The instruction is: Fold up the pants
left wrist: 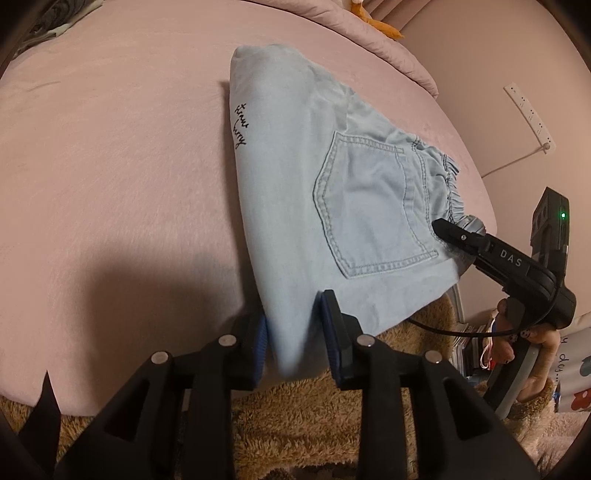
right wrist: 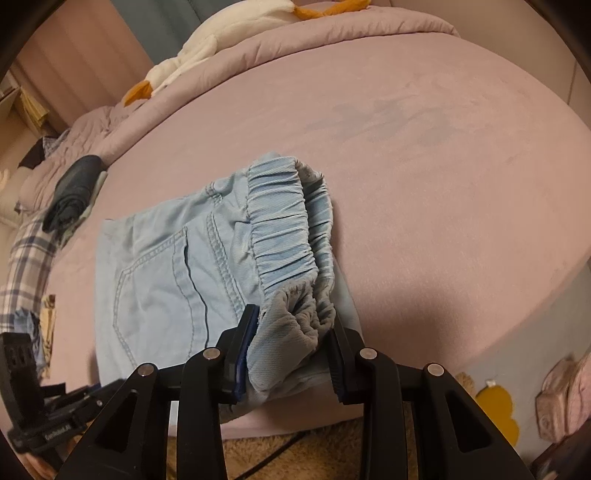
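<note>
Light blue folded pants (left wrist: 314,192) lie on the pink bed sheet (left wrist: 110,166), back pocket up and black script along the left fold. My left gripper (left wrist: 295,338) has its blue pads on either side of the near folded corner, with the cloth filling the gap. My right gripper (right wrist: 290,360) is shut on the bunched elastic waistband (right wrist: 284,240) at the near end of the pants (right wrist: 159,273). In the left wrist view the right gripper's black finger (left wrist: 448,230) reaches in at the waistband from the right, and a hand (left wrist: 517,332) holds it.
A quilted pink duvet (right wrist: 332,33) and a white and orange plush toy (right wrist: 207,48) lie at the far side. Dark clothes (right wrist: 74,188) and plaid cloth (right wrist: 26,266) are on the left. A fuzzy brown rug (left wrist: 295,424) lies below the bed edge. A power strip (left wrist: 530,116) hangs on the wall.
</note>
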`<state>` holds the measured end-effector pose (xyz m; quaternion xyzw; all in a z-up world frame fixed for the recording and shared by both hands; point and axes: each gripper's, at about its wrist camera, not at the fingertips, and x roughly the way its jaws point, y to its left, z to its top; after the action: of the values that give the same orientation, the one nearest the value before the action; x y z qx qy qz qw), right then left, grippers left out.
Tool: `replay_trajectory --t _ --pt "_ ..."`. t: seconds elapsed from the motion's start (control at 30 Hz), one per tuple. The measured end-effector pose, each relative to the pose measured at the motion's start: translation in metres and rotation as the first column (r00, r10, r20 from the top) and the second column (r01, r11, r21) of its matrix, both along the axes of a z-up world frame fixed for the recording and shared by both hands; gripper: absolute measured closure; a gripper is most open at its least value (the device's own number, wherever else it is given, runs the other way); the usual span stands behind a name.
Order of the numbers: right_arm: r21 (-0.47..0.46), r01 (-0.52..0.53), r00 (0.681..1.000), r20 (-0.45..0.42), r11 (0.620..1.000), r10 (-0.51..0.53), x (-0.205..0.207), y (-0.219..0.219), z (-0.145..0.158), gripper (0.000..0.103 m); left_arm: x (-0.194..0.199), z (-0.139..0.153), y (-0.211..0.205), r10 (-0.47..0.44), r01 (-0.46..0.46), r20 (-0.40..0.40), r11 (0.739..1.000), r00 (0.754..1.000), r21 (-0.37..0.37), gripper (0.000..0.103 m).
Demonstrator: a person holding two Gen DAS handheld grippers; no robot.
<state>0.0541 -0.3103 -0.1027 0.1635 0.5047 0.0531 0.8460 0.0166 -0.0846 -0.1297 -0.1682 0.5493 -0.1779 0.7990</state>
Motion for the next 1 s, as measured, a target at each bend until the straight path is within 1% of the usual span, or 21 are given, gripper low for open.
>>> replay_trajectory --t 0.13,0.27,0.3,0.33,0.37,0.4,0.47,0.5,0.53,0.6,0.63,0.67,0.73,0.8,0.83,0.9,0.93,0.97,1.0 --pt "0.007 0.004 1.000 0.000 1.000 -0.004 -0.001 0.000 -0.001 0.071 -0.005 0.001 0.001 -0.008 0.008 0.001 1.000 1.000 0.025 0.073" --pt "0.000 0.006 1.000 -0.003 1.000 -0.006 -0.001 0.000 0.000 0.071 0.001 0.008 -0.001 -0.013 0.013 -0.006 0.999 1.000 0.043 0.073" --pt "-0.006 0.005 1.000 -0.006 1.000 -0.005 -0.001 0.000 0.002 0.070 0.001 0.014 0.000 -0.021 0.020 0.009 0.998 1.000 0.064 0.074" --pt "-0.016 0.004 1.000 -0.009 1.000 -0.004 0.000 0.001 0.004 0.068 0.003 0.020 0.000 -0.029 0.027 0.031 0.996 0.999 0.081 0.077" --pt "-0.035 0.011 1.000 -0.011 0.999 -0.012 0.000 0.001 0.007 0.059 0.007 0.027 0.002 -0.037 0.032 0.054 0.995 0.998 0.093 0.077" --pt "-0.069 0.028 1.000 -0.009 0.997 -0.029 0.001 0.001 0.013 0.046 0.011 0.032 0.001 -0.037 0.030 0.070 0.995 0.997 0.098 0.077" --pt "-0.103 0.045 0.999 0.030 0.994 -0.043 0.004 -0.004 0.025 0.038 0.029 0.044 0.012 -0.012 0.000 0.115 0.995 0.993 0.097 0.074" --pt "-0.096 0.044 0.998 0.054 0.994 -0.039 0.008 -0.007 0.033 0.038 0.038 0.048 0.017 0.005 -0.018 0.128 0.995 0.992 0.095 0.069" --pt "-0.079 0.040 0.998 0.061 0.996 -0.035 0.013 -0.009 0.036 0.038 0.052 0.053 0.022 0.025 -0.037 0.146 0.996 0.989 0.079 0.060" --pt "-0.034 0.025 0.998 0.067 0.999 -0.022 0.027 -0.013 0.042 0.037 0.073 0.056 0.028 0.041 -0.051 0.160 0.997 0.986 0.059 0.050" --pt "-0.020 0.017 0.997 0.069 1.000 -0.015 0.034 -0.013 0.042 0.037 0.089 0.056 0.032 0.059 -0.068 0.161 0.996 0.985 0.050 0.049" --pt "-0.012 0.010 0.998 0.066 1.000 -0.009 0.042 -0.012 0.042 0.037 0.099 0.055 0.033 0.069 -0.076 0.157 0.996 0.985 0.039 0.048" --pt "0.018 -0.009 0.999 0.053 1.000 0.008 0.059 -0.010 0.039 0.037 0.120 0.046 0.037 0.087 -0.088 0.123 0.996 0.989 0.006 0.048" --pt "0.080 -0.028 0.999 0.023 0.996 0.026 0.080 -0.008 0.030 0.037 0.141 0.033 0.037 0.096 -0.094 0.062 0.995 0.993 -0.032 0.048" --pt "0.084 -0.023 1.000 0.005 0.996 0.022 0.089 -0.007 0.025 0.037 0.152 0.024 0.037 0.099 -0.097 0.023 0.994 0.995 -0.053 0.048" --pt "0.058 -0.001 1.000 -0.018 0.998 0.002 0.099 -0.002 0.018 0.036 0.164 0.013 0.037 0.101 -0.102 -0.021 0.990 0.995 -0.097 0.049" --pt "0.065 0.002 1.000 -0.024 0.998 0.000 0.102 0.000 0.015 0.036 0.170 0.006 0.038 0.105 -0.110 -0.044 0.986 0.993 -0.128 0.050" --pt "0.075 0.003 1.000 -0.032 0.997 0.000 0.105 -0.001 0.012 0.036 0.173 0.004 0.040 0.116 -0.122 -0.051 0.984 0.992 -0.133 0.049" --pt "0.080 0.010 0.999 -0.045 0.997 -0.006 0.108 -0.001 0.008 0.036 0.174 0.001 0.041 0.125 -0.131 -0.050 0.983 0.991 -0.129 0.055"
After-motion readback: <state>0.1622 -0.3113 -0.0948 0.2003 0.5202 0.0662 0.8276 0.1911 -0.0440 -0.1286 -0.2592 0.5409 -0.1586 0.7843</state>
